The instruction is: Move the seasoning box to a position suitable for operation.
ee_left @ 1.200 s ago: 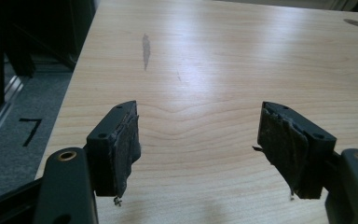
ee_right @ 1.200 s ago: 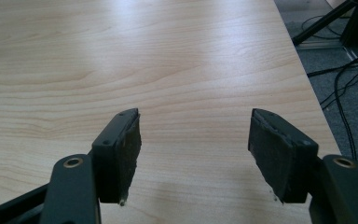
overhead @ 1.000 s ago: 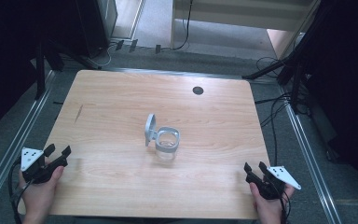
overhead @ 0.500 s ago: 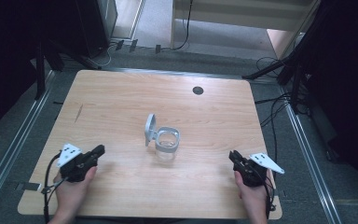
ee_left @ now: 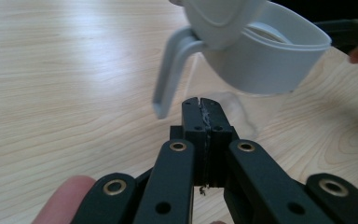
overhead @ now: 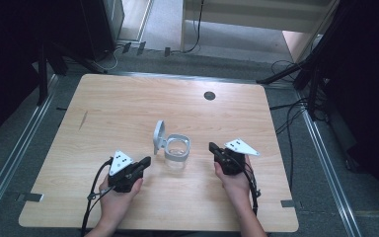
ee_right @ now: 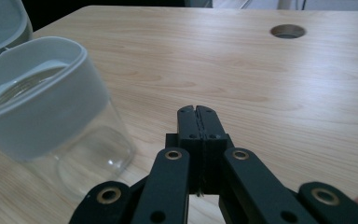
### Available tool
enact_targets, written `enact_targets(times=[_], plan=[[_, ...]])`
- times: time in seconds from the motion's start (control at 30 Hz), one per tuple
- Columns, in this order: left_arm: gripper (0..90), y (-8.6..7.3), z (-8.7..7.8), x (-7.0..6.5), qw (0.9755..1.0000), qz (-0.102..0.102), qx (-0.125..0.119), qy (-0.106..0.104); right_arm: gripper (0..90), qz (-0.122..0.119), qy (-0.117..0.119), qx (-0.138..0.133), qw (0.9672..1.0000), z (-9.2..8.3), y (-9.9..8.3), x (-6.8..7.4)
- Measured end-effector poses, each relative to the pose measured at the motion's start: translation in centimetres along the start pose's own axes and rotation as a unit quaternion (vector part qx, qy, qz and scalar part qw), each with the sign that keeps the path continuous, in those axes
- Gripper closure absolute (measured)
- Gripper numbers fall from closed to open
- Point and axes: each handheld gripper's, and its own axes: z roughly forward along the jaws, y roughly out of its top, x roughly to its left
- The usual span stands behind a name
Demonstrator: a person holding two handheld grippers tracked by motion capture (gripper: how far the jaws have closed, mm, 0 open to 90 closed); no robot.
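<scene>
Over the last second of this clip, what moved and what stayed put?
Both hands moved in from the table's near corners toward the middle: the left tool now sits just left of the clear jar, the right tool just right of it. Both tools are shut and hold nothing. The jar, its grey lid flipped open, has not moved.

Upright clear jar (overhead: 176,157) mid-table, grey collar, hinged lid (overhead: 158,137) flipped open.

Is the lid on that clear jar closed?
No, in the high view the grey lid stands flipped up at the back-left of the jar, leaving its mouth open.
</scene>
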Motion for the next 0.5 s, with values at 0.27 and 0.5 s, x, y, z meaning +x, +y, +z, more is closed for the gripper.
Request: enact_targets(times=[0.27, 0.5], plan=[[90.0, 0.4, 1.1, -1.8, 0.9999, 0.000, -0.001, -0.013, 90.0, -0.011, 0.030, 0.009, 0.9995, 2.8, 1.4, 1.8], [90.0, 0.4, 1.7, -2.2, 0.9999, -0.003, 0.004, -0.012, 90.0, -0.033, 0.046, 0.012, 0.9983, 4.0, 2.6, 3.0]])
